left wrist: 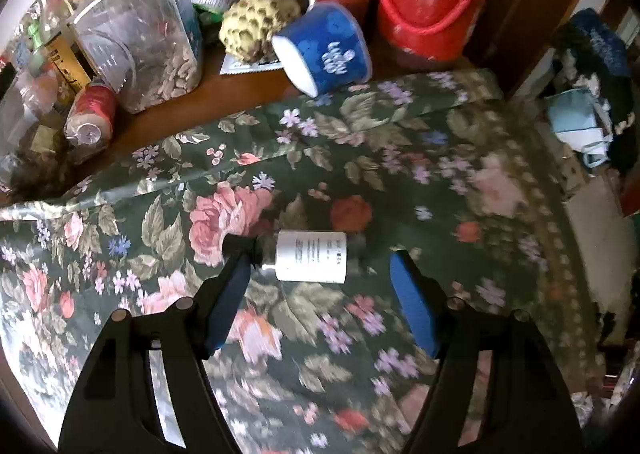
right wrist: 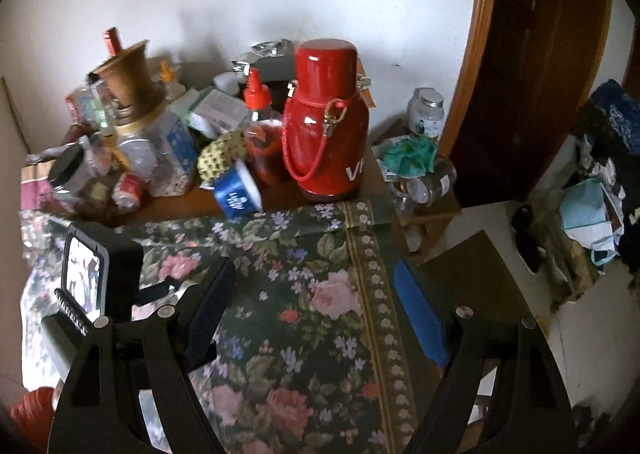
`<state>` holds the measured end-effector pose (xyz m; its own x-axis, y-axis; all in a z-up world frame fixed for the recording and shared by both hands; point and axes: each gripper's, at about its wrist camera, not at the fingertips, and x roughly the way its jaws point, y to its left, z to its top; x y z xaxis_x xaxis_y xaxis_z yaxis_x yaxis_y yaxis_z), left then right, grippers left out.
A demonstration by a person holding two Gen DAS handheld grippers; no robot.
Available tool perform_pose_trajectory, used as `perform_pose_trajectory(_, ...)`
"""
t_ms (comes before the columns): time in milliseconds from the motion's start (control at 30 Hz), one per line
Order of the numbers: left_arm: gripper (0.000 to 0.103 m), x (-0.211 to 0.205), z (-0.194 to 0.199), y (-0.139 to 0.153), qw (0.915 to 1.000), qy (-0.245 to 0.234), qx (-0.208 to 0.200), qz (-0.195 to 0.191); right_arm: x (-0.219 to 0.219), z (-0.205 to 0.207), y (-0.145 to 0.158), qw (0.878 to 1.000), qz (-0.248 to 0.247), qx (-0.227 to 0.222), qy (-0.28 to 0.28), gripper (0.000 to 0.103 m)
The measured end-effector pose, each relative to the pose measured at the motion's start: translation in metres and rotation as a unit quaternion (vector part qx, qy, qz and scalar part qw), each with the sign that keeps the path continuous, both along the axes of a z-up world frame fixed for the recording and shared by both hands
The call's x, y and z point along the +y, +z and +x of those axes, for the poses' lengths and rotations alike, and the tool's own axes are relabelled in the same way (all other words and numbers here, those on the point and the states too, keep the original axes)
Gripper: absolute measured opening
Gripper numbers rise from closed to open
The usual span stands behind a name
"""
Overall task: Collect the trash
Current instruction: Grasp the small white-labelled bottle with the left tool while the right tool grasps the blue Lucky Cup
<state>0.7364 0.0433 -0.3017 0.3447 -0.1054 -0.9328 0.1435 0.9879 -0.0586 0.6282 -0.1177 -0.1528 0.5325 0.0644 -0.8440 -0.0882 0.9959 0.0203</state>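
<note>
A small white bottle point(left wrist: 310, 256) lies on its side on the floral tablecloth point(left wrist: 360, 173). My left gripper point(left wrist: 320, 254) points down over it, open, with the bottle between the blue pads point(left wrist: 414, 302) and close to the left one; no pad presses on it. A blue cup point(left wrist: 328, 49) is tipped over at the cloth's far edge, and it also shows in the right wrist view as the blue cup point(right wrist: 238, 193). My right gripper point(right wrist: 314, 274) hangs open above the cloth with nothing between its fingers. The bottle is hidden in the right wrist view.
Behind the cloth stand a red flask point(right wrist: 326, 121), a sauce bottle point(right wrist: 262, 137), a gold-lidded plastic jar point(left wrist: 140, 41), a bumpy green fruit point(left wrist: 256, 25) and a red-labelled small bottle point(left wrist: 90, 113). The left hand's camera unit point(right wrist: 100, 274) sits left of my right gripper. Face masks point(left wrist: 576, 121) hang at the right.
</note>
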Motion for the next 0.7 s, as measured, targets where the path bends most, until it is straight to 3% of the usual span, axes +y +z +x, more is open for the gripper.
perform_pose_trajectory(33,0.071,0.001,0.002,-0.004,1.0000,0.004,0.001,-0.002,0.001,0.004,-0.002,1.000,0.005,0.002,0.004,0.079)
perform_pose_trajectory(100,0.062,0.006,0.004,-0.011,0.9998,0.011,0.001,-0.015,0.004,0.013,-0.006,1.000,0.009,0.001,0.015,0.079)
perform_pose_trajectory(167,0.060,0.010,0.003,-0.011,0.9996,0.016,-0.009,-0.020,0.012,0.023,-0.012,0.999,0.007,0.003,0.035,0.079)
perform_pose_trajectory(200,0.042,0.014,0.002,-0.012,0.9994,0.018,-0.014,-0.026,0.017,0.030,-0.016,0.999,0.006,0.006,0.050,0.079)
perform_pose_trajectory(233,0.034,0.018,0.002,-0.013,0.9991,0.018,-0.007,-0.038,0.023,0.036,-0.021,0.998,0.004,0.010,0.061,0.079)
perform_pose_trajectory(433,0.029,0.062,-0.005,-0.007,0.9949,0.044,-0.004,-0.090,0.064,0.077,-0.056,0.992,0.003,0.040,0.119,0.079)
perform_pose_trajectory(700,0.027,0.112,-0.024,0.021,0.9925,0.065,-0.039,-0.095,0.107,0.124,-0.112,0.990,-0.011,0.082,0.114,0.078)
